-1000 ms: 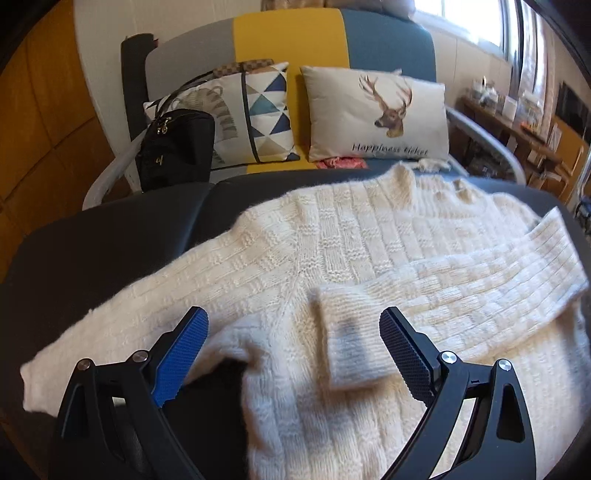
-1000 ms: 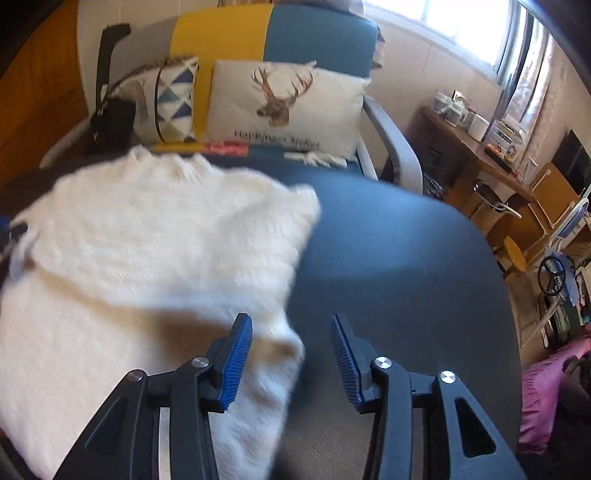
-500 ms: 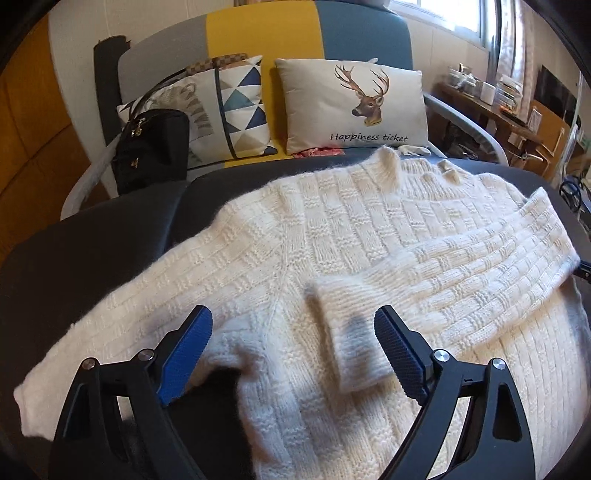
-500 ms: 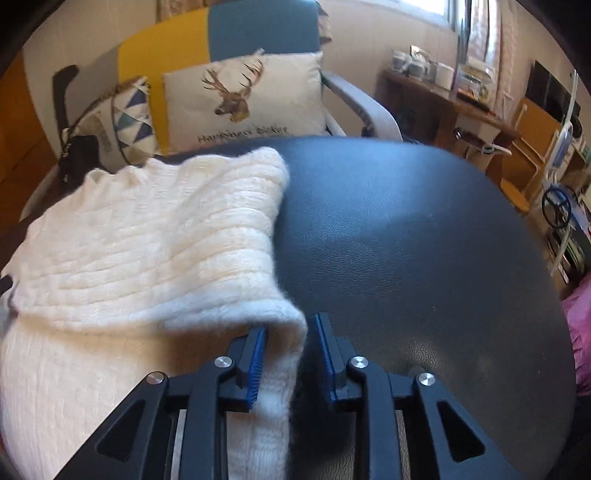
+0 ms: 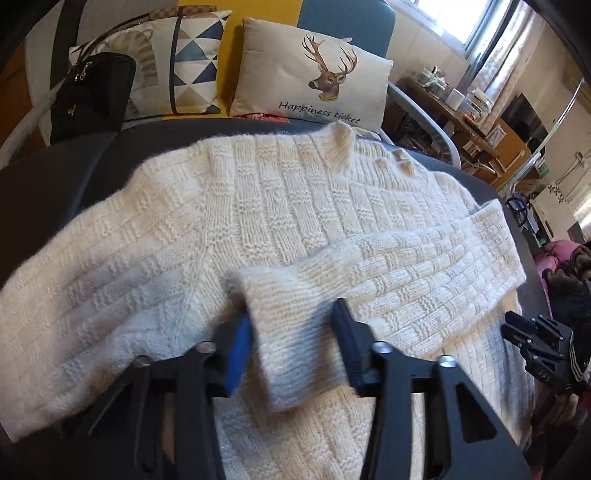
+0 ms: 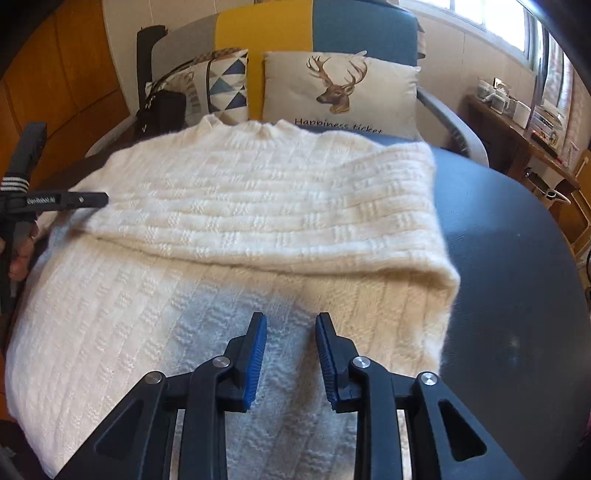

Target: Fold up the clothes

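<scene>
A cream-white chunky knitted sweater (image 5: 280, 206) is lying spread across a dark, rounded, leather-like counter (image 6: 517, 280), its collar pointing toward the far edge. One sleeve is lying folded across the chest, with its ribbed cuff (image 5: 295, 332) sitting between the fingers of the left gripper (image 5: 291, 347). That gripper's jaws are standing partly apart, one on each side of the cuff; whether they are pressing the knit cannot be told. The other sleeve is stretching out to the left, reaching the counter's near-left edge.

The right gripper (image 6: 291, 358) is hovering over the sweater's lower body with a narrow gap between its blue-padded fingers (image 6: 255, 362), holding nothing. From its view, the folded side of the sweater is forming a straight right-hand edge, and beyond that edge a wide stretch of bare counter is lying open toward the right rim. The left gripper's black body (image 6: 55, 201) is showing at the left of this view.

Behind the counter, a beige deer-print cushion (image 5: 317, 81), a triangle-patterned cushion (image 5: 184, 62) and a black handbag (image 5: 88, 96) are resting on a yellow, blue and grey sofa (image 6: 314, 29).
</scene>
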The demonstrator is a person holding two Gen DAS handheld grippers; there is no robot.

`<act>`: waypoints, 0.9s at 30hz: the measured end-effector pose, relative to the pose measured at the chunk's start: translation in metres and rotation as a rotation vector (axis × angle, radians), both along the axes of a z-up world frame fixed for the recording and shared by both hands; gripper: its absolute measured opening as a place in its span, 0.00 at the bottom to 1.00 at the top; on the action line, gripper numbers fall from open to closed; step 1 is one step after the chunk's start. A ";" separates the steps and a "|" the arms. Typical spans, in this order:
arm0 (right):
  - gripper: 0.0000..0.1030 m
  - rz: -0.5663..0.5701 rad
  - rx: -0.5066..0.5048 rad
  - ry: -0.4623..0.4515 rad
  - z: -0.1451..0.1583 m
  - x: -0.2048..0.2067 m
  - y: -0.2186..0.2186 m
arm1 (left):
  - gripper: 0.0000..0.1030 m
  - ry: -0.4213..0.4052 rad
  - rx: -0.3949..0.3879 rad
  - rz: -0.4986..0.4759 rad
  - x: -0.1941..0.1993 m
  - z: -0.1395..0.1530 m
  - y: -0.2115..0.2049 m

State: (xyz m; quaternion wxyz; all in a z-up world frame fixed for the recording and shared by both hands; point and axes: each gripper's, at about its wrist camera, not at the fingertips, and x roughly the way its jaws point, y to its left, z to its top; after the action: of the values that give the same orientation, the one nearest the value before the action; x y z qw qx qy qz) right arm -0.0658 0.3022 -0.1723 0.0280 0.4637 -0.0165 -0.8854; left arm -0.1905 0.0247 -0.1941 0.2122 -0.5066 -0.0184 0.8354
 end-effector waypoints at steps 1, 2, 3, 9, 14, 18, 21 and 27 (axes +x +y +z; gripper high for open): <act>0.26 0.000 -0.004 -0.001 -0.002 -0.001 -0.001 | 0.22 -0.004 -0.004 -0.012 0.001 0.000 0.001; 0.27 -0.001 -0.008 -0.002 -0.004 -0.001 -0.002 | 0.12 -0.016 0.009 -0.019 0.001 0.000 0.001; 0.27 -0.001 -0.011 -0.002 -0.005 -0.002 -0.003 | 0.10 -0.024 0.014 -0.019 0.002 0.000 0.001; 0.28 0.006 0.000 0.000 -0.008 -0.004 -0.006 | 0.05 0.041 -0.074 0.036 0.008 0.007 0.013; 0.26 -0.065 0.031 0.032 0.013 -0.005 0.011 | 0.05 0.195 -0.088 0.157 -0.001 0.049 0.003; 0.26 -0.168 -0.032 0.079 0.036 -0.009 0.045 | 0.05 0.196 -0.099 0.206 -0.020 0.055 -0.008; 0.26 -0.234 -0.033 0.067 0.042 -0.021 0.070 | 0.06 0.145 -0.168 0.169 -0.021 0.027 0.000; 0.31 -0.257 -0.241 0.050 0.046 -0.078 0.119 | 0.07 0.119 -0.196 0.148 -0.008 0.005 0.007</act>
State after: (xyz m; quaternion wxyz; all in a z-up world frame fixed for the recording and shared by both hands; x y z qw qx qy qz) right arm -0.1434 0.4214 -0.1266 -0.0296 0.4287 -0.1809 -0.8846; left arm -0.1987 0.0320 -0.1891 0.1005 -0.4718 0.0385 0.8751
